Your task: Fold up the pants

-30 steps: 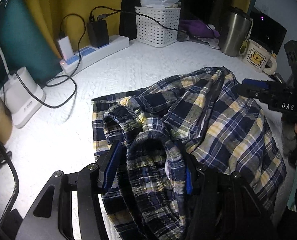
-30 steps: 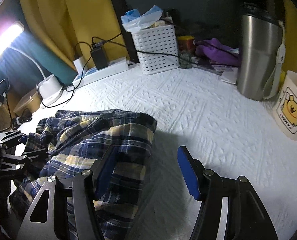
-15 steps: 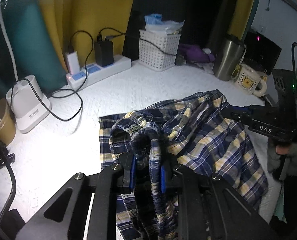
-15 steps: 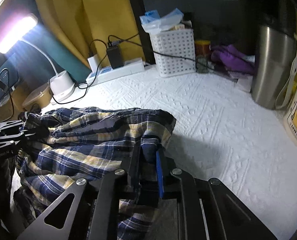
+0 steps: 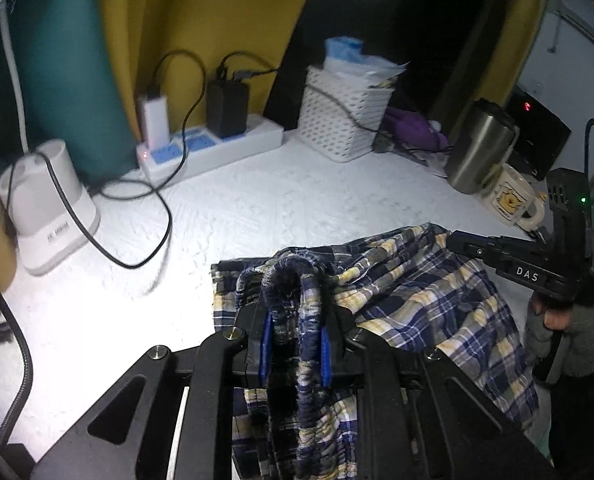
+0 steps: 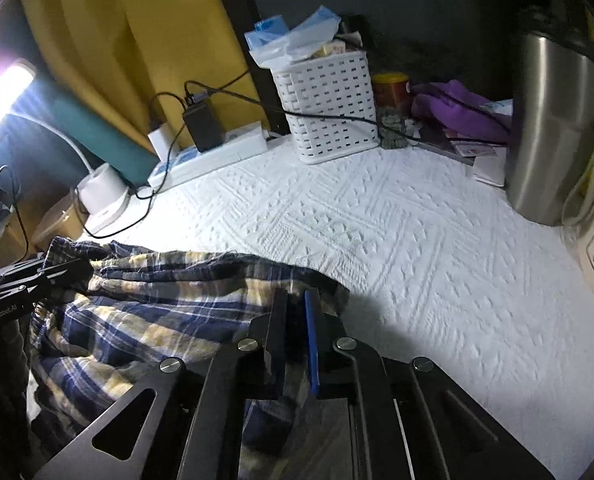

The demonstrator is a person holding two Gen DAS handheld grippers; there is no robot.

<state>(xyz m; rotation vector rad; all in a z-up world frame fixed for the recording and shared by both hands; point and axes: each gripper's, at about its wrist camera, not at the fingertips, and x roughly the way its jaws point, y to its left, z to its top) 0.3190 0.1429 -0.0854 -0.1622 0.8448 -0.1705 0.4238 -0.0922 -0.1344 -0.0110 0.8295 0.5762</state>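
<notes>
Left tongs point(image 5: 295, 344) and right tongs point(image 6: 295, 334) both clench navy-and-yellow plaid cotton pants point(image 5: 417, 296) on white quilted surface point(image 6: 417, 264).

Navy, white and yellow plaid pants point(image 5: 425, 300) lie on a white tablecloth point(image 6: 397, 248) embossed with a geometric pattern. Black grippers carry blue pads point(image 6: 311, 344). Behind stand a white lattice basket point(image 6: 329, 108), a white power strip point(image 5: 217, 148) with blue sockets, a silver steel tumbler point(image 6: 553, 128), a purple cloth point(image 6: 457, 108), a cream mug point(image 5: 511, 200) printed with a yellow bear, and yellow curtains point(image 6: 137, 40).
</notes>
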